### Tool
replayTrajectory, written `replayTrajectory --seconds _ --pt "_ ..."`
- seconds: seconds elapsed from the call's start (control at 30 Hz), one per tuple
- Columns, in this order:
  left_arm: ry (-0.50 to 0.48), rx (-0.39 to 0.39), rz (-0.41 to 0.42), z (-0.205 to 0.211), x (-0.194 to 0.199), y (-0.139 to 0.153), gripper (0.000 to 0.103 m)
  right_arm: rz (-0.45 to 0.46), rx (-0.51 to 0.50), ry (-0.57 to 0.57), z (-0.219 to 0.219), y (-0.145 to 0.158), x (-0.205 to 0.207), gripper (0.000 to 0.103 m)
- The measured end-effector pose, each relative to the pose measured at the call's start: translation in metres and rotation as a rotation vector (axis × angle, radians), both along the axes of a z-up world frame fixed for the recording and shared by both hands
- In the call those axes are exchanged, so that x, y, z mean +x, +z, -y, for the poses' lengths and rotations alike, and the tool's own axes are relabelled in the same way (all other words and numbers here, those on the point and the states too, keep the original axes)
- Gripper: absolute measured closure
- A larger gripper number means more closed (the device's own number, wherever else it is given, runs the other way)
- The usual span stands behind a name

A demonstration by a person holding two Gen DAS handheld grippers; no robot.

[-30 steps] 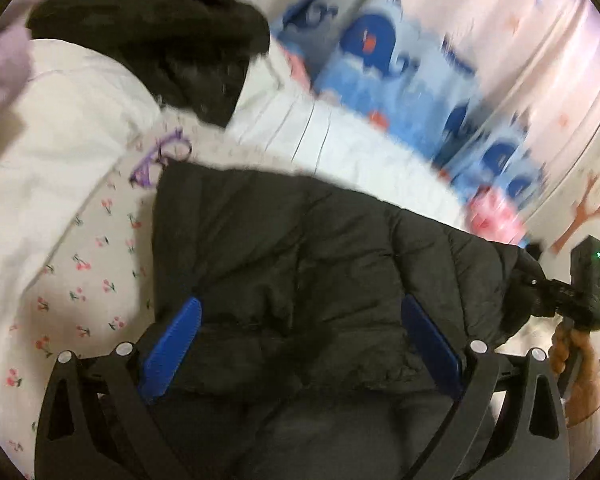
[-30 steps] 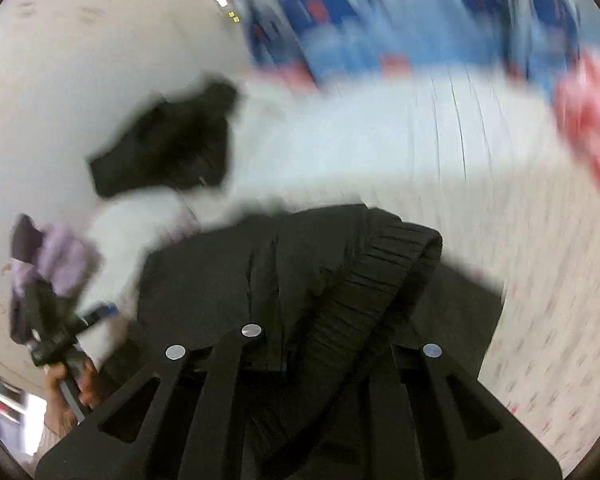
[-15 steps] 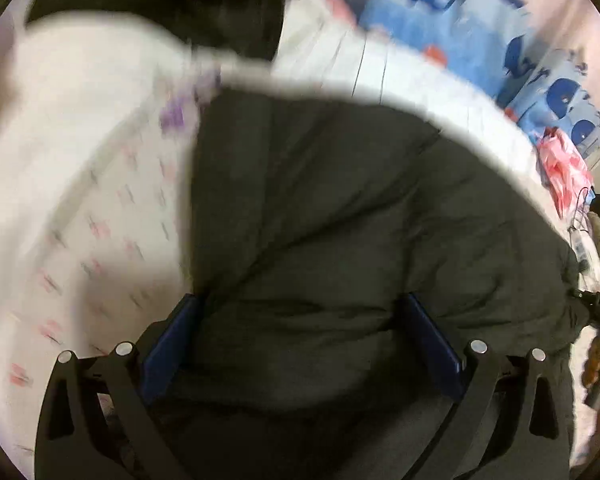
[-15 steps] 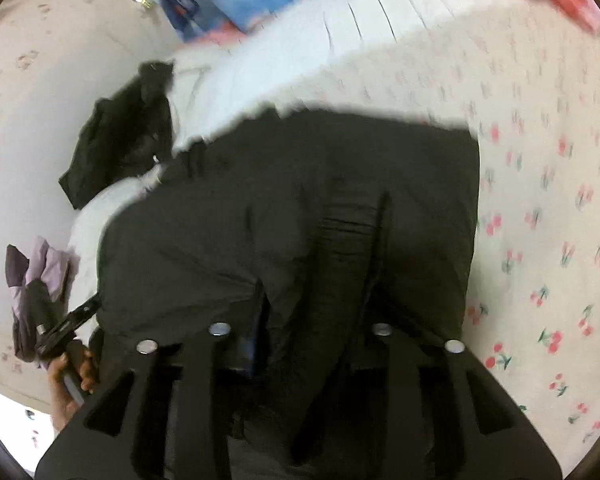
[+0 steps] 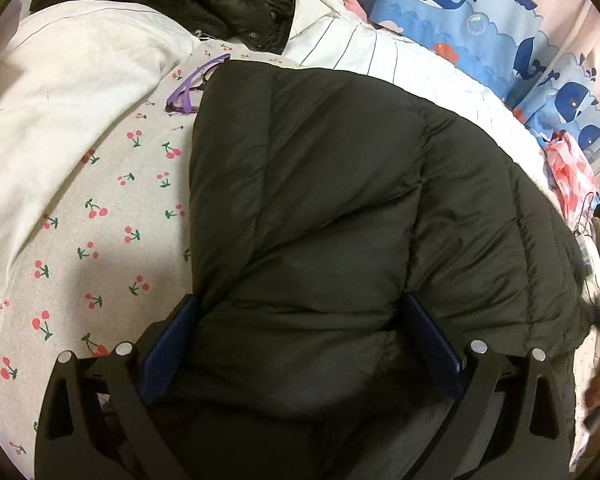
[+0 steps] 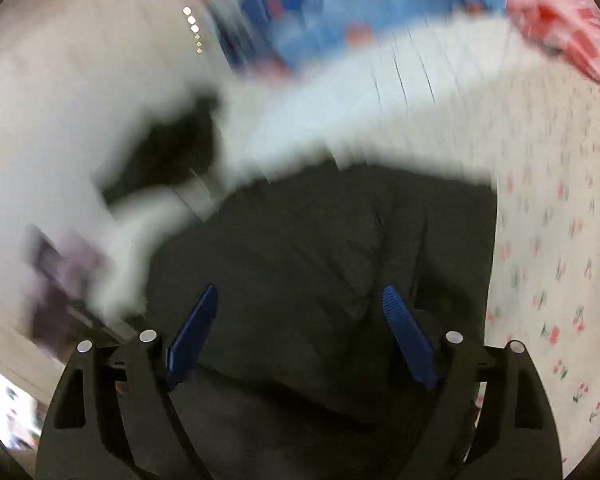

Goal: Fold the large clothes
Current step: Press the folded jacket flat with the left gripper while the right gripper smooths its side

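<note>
While the black puffer jacket [image 5: 320,200] lay folded on the bed [image 5: 112,216], the right gripper [image 6: 300,328] had just been opening, nothing clamped; the left gripper [image 5: 300,340] stood apart. Next probably called for regrasping the six-o'clock edge.

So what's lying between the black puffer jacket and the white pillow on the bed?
In the left wrist view, between the black puffer jacket and the white pillow lie the cherry-print sheet and purple glasses.

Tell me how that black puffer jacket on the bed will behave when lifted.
The black puffer jacket will probably sag and drape: its creases suggest soft fabric. Quilted, puffy panels suggest it is light for its bulk. The smooth shell may slip between the left gripper pads.
</note>
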State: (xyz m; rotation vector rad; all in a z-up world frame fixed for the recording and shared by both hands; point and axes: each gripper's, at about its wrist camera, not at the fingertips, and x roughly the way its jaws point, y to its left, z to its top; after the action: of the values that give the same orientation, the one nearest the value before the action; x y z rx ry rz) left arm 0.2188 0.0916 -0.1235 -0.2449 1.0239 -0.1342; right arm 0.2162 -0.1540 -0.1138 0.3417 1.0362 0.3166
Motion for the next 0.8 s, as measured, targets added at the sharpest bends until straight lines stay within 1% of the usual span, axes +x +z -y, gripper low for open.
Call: replayTrajectory --seconds 0.03,0.07,0.1,0.13,0.17,0.2,0.23,0.3,0.33,0.37,0.4,0.47,0.53,0.57,0.63,0.67,0.73,0.8 --pt "-0.014 -0.002 0.0 0.001 -0.001 0.0 0.007 -0.027 0.016 0.002 0.002 -0.016 0.004 0.022" --pt "-0.022 0.007 0.0 0.003 -0.001 0.001 0.007 -0.036 0.048 -0.023 0.009 -0.017 0.002 0.022" --pt "-0.026 0.017 0.0 0.004 -0.001 0.002 0.007 -0.04 0.069 -0.049 0.014 -0.013 -0.002 0.022" --pt "-0.03 0.024 0.002 0.004 -0.002 0.004 0.007 -0.028 0.111 -0.072 0.022 -0.003 -0.012 0.022" --pt "-0.04 0.03 0.007 0.003 -0.005 0.009 0.007 -0.003 0.142 -0.067 0.028 0.009 -0.027 0.022" --pt "-0.052 0.031 0.015 0.003 -0.009 0.014 0.007 0.011 0.142 -0.064 0.032 0.017 -0.041 0.022" --pt "-0.067 0.027 0.031 0.0 -0.017 0.023 0.007 0.021 0.13 -0.067 0.037 0.027 -0.061 0.021" --pt "-0.073 0.02 0.067 -0.009 -0.036 0.037 0.007 0.013 0.137 -0.06 0.045 0.034 -0.106 0.01" --pt "-0.072 0.011 0.08 -0.015 -0.048 0.045 0.007 -0.005 0.149 -0.058 0.052 0.033 -0.13 0.009" --pt "-0.072 0.008 0.082 -0.02 -0.054 0.049 0.007 -0.042 0.163 -0.057 0.06 0.027 -0.159 0.009" --pt "-0.074 0.007 0.081 -0.027 -0.066 0.054 0.007 -0.069 0.178 -0.051 0.051 0.027 -0.175 0.009" --pt "-0.072 0.023 0.078 -0.042 -0.092 0.058 0.007 -0.126 0.22 -0.04 0.056 0.013 -0.22 0.009" --pt "-0.071 0.035 0.051 -0.058 -0.116 0.054 0.007 -0.166 0.258 -0.035 0.059 0.004 -0.249 0.009" --pt "-0.088 0.033 0.013 -0.07 -0.132 0.049 0.007 -0.187 0.295 -0.037 0.06 -0.004 -0.261 0.009" --pt "-0.103 0.031 -0.022 -0.086 -0.153 0.043 0.007 -0.193 0.36 -0.046 0.06 -0.008 -0.281 0.009" --pt "-0.109 0.01 -0.047 -0.1 -0.17 0.04 0.007 -0.184 0.39 -0.043 0.06 -0.009 -0.29 0.009" --pt "-0.12 -0.039 -0.082 -0.115 -0.187 0.034 0.007 -0.181 0.437 -0.025 0.055 -0.01 -0.3 0.008" --pt "-0.125 -0.102 -0.124 -0.129 -0.207 0.025 0.007 -0.18 0.443 -0.008 0.04 -0.008 -0.302 0.007"
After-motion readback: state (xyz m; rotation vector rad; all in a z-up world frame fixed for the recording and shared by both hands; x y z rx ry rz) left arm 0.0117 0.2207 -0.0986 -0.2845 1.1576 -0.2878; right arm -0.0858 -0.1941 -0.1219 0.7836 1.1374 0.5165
